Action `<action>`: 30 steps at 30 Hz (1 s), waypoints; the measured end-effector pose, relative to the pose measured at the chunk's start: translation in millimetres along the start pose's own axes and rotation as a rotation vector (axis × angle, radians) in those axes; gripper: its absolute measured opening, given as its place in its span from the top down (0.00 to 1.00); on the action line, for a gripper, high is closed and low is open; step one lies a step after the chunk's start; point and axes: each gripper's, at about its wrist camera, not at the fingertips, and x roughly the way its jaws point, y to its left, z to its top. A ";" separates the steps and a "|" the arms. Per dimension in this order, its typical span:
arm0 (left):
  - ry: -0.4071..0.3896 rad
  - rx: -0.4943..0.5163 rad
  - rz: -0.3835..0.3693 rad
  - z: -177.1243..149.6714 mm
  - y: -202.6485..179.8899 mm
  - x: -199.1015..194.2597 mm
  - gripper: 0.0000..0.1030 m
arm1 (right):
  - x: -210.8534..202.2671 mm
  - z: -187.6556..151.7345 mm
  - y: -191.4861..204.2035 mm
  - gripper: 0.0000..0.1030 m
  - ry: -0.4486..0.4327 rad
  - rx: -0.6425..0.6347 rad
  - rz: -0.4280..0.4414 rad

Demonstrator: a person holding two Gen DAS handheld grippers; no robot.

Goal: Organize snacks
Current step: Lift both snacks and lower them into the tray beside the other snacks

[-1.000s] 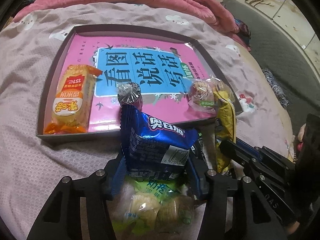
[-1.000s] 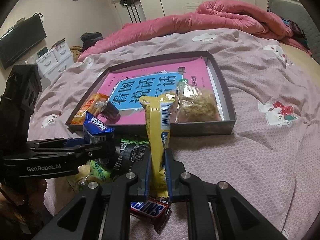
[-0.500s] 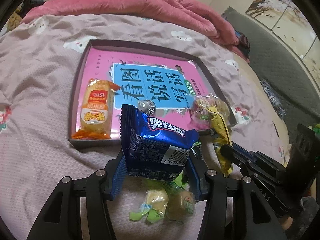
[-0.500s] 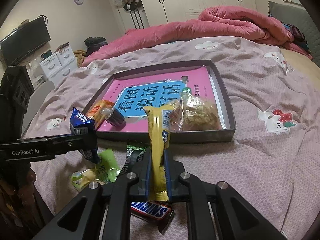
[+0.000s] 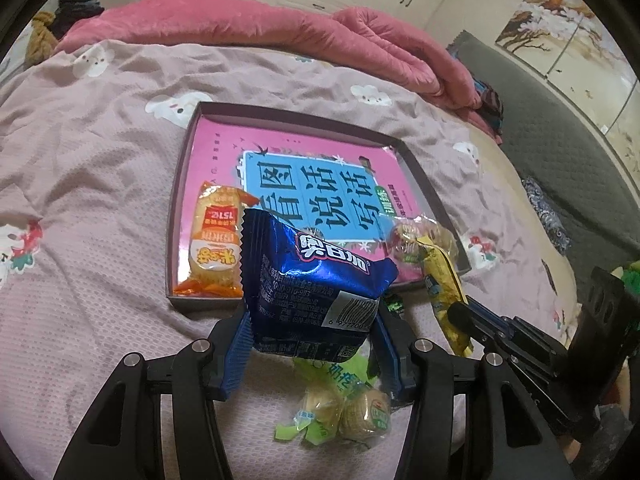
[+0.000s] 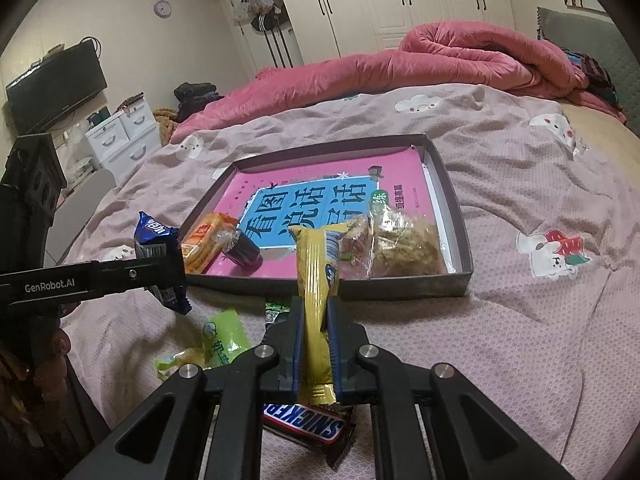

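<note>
My left gripper (image 5: 310,340) is shut on a blue Oreo packet (image 5: 312,276) and holds it above the bed, just short of the dark tray's near wall (image 5: 200,302). My right gripper (image 6: 314,344) is shut on a long yellow snack bar (image 6: 316,280), held upright in front of the tray (image 6: 460,240). In the tray lie an orange cracker pack (image 5: 218,240), a clear-wrapped pastry (image 6: 404,256) and a small dark cup snack (image 6: 242,252) on a pink book. The left gripper with the Oreo packet (image 6: 158,256) shows at the left of the right wrist view.
Green-wrapped sweets (image 5: 344,408) and a Snickers bar (image 6: 308,428) lie on the pink bedsheet below the grippers. A rolled red quilt (image 6: 460,56) lies at the bed's far side. White drawers and a TV (image 6: 56,92) stand to the left.
Both grippers have risen with their snacks and pulled back from the tray, which now looks smaller and farther. The loose sweets below have dropped lower in view.
</note>
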 end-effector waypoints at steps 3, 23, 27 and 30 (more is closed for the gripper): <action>-0.012 -0.007 0.000 2.3 1.7 -3.4 0.46 | -2.4 3.3 0.9 0.89 -0.011 0.001 0.005; -0.070 -0.044 0.043 25.6 21.5 -6.6 0.46 | 6.5 45.1 10.7 0.90 -0.081 -0.011 0.009; -0.076 -0.042 0.061 32.9 24.8 -0.4 0.46 | 17.3 51.3 8.2 0.90 -0.069 0.005 0.007; -0.074 -0.042 0.068 37.1 26.8 5.7 0.46 | 25.4 53.9 5.8 0.90 -0.058 0.020 0.008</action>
